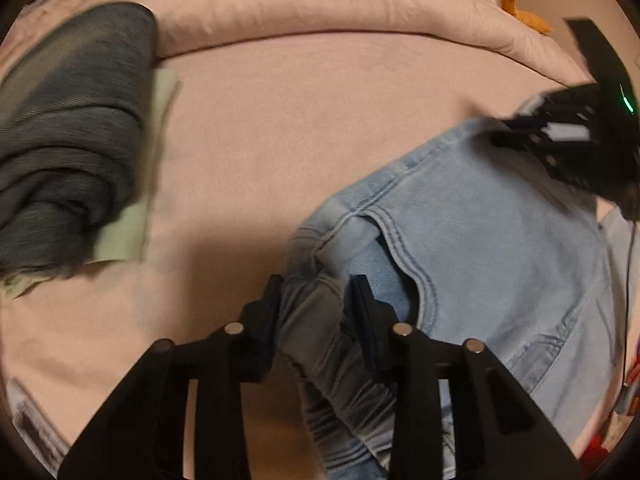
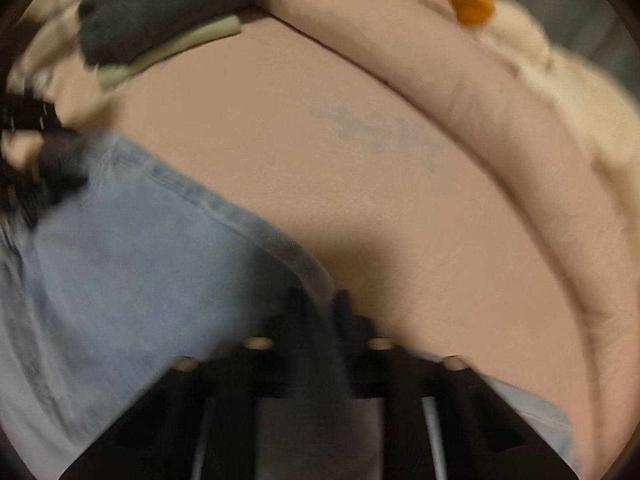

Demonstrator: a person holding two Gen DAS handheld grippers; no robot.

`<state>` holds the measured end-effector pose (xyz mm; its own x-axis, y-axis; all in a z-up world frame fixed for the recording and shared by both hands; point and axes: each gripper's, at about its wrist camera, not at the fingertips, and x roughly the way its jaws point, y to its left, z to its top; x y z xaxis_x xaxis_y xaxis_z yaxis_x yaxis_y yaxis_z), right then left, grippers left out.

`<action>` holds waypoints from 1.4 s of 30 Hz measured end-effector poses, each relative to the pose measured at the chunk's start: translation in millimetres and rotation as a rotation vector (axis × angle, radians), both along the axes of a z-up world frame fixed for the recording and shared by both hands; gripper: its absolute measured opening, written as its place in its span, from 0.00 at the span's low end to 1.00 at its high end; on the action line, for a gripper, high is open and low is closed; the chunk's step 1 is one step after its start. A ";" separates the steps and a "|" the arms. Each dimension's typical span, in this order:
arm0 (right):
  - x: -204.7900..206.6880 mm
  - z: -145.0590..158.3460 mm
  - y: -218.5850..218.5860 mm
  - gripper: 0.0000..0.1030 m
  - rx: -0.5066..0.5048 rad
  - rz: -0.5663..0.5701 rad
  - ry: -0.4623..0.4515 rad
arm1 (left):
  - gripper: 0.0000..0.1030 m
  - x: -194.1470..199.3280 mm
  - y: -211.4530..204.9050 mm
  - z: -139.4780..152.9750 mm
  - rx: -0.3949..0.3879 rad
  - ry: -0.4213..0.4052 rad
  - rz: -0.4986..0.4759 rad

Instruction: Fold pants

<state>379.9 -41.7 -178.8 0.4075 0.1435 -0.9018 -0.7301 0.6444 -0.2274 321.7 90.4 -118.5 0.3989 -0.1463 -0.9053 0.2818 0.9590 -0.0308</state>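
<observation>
Pink bed (image 1: 280, 128) under us; light-blue jeans (image 1: 500, 240) lie at 4 o'clock in left view. Left tool (image 1: 316, 292) pinches bunched denim; right tool (image 2: 320, 300) closed on jeans' edge. Dark folded pants (image 1: 68, 140) at 9 o'clock w/ green cloth (image 1: 160, 120) under.

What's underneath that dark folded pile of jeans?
A pale green cloth sticks out under the dark jeans, on the pink bedsheet. Anything deeper is covered.

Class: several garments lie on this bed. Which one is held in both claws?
The light blue jeans. The left claw and the right claw each pinch their fabric. The dark folded pants and the pale green garment beneath them lie untouched, apart.
</observation>
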 end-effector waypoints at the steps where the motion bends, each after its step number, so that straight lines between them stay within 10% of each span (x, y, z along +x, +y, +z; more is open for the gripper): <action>1: -10.5 4.5 0.8 0.09 -0.014 0.003 -0.026 | 0.27 -6.4 -4.2 4.2 0.014 -0.014 0.016; 8: -86.9 82.4 -33.9 0.07 -0.008 -0.039 -0.225 | 0.26 -71.9 -39.4 59.3 0.195 -0.242 -0.003; 17: -206.0 163.3 -104.5 0.07 0.072 -0.060 -0.385 | 0.26 -186.0 -25.8 110.1 0.176 -0.485 -0.058; 27: -298.3 114.6 -114.7 0.07 0.012 0.003 -0.288 | 0.26 -267.8 -34.5 53.8 0.217 -0.519 -0.210; 34: -310.0 68.1 -95.4 0.06 -0.090 0.045 -0.245 | 0.26 -261.6 -51.6 18.0 0.428 -0.505 -0.284; 42: -226.7 144.0 -76.6 0.05 -0.056 -0.087 -0.445 | 0.28 -159.8 -27.9 101.6 0.366 -0.638 -0.009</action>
<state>153.2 -118.4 -34.7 0.7655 0.0475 -0.6417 -0.4974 0.6765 -0.5432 161.9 62.5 -16.9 0.8648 0.1151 -0.4888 0.1457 0.8740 0.4636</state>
